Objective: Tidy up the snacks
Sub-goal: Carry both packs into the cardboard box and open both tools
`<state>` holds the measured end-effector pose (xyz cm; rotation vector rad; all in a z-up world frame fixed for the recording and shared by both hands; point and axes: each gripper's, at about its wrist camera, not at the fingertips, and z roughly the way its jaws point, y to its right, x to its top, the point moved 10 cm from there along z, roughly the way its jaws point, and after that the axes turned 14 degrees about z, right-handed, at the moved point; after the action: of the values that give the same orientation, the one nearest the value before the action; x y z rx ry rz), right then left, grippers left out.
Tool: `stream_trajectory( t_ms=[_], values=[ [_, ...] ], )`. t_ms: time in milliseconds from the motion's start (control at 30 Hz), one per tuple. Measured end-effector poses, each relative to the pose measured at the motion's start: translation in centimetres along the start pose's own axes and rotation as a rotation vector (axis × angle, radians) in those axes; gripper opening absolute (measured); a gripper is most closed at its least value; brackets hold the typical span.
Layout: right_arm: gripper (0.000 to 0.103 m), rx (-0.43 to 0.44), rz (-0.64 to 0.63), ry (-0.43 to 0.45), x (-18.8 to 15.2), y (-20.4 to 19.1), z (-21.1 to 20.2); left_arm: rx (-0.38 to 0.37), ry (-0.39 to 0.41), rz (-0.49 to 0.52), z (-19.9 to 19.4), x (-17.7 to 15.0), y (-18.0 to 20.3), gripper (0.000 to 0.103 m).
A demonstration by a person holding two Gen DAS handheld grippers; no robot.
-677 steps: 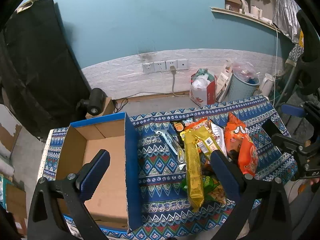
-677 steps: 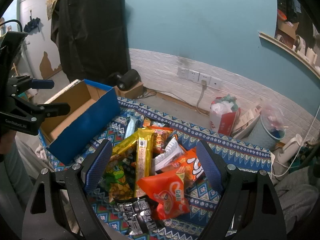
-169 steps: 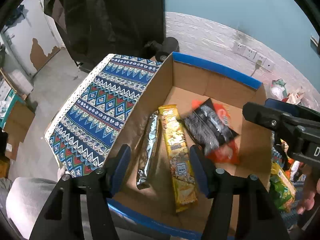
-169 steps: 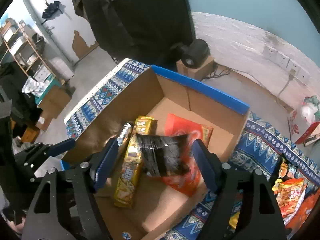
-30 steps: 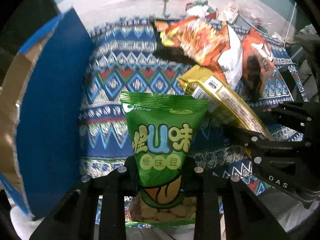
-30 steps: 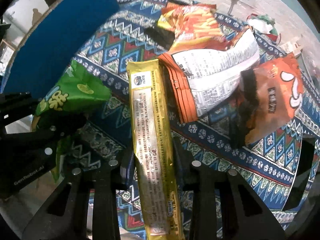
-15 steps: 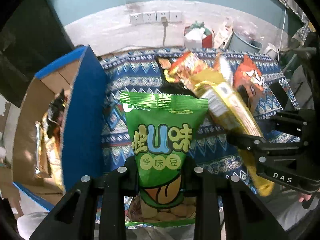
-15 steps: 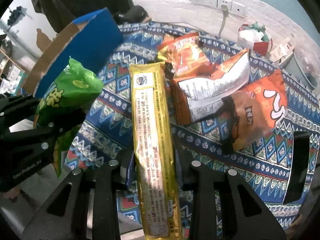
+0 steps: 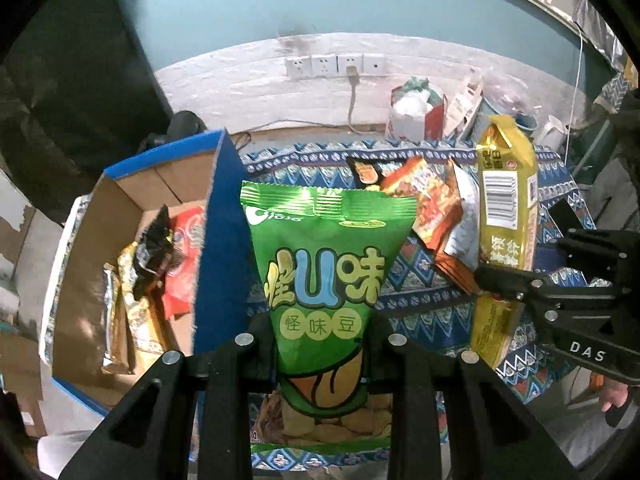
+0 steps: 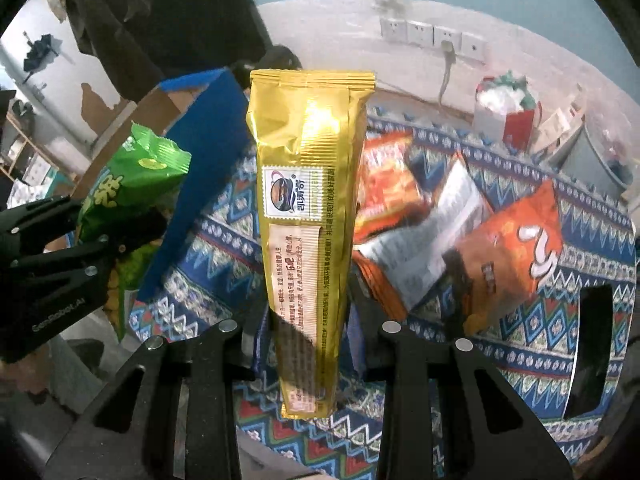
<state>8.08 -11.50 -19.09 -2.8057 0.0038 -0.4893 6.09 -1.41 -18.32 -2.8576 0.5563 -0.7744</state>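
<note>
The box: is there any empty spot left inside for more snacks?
Yes. The cardboard box has bare floor at its far end, by the back wall. The near end is crowded with the gold packs, black bag and red bag.

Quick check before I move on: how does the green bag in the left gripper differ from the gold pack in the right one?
The green bag is wide and tapers toward the left gripper; the gold pack is long and narrow. The green bag shows bold front lettering; the gold pack shows small print. Both are sealed, lifted off the patterned cloth and clamped near their lower ends, the gold pack by the right gripper.
</note>
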Motion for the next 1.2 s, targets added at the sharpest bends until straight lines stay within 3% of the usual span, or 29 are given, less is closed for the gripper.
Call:
stream_trajectory(
  t_ms=[200, 567, 1200],
  values=[
    [0.031, 0.034, -0.02, 0.036, 1.8, -2.3, -1.1, 0.062, 0.043, -0.012, -1.5, 0.5, -2.5, 0.028],
    [0.031, 0.091, -0.056, 0.079, 4.9, -7.0, -2.4, 0.111, 0.091, -0.071, -3.8, 0.5, -7.3, 0.028],
    [0.031, 0.193, -0.101, 0.05, 9.0, -16.0, -0.8, 0.19, 0.081, -0.183, -4.6, -2.5, -16.1, 0.028]
  ],
)
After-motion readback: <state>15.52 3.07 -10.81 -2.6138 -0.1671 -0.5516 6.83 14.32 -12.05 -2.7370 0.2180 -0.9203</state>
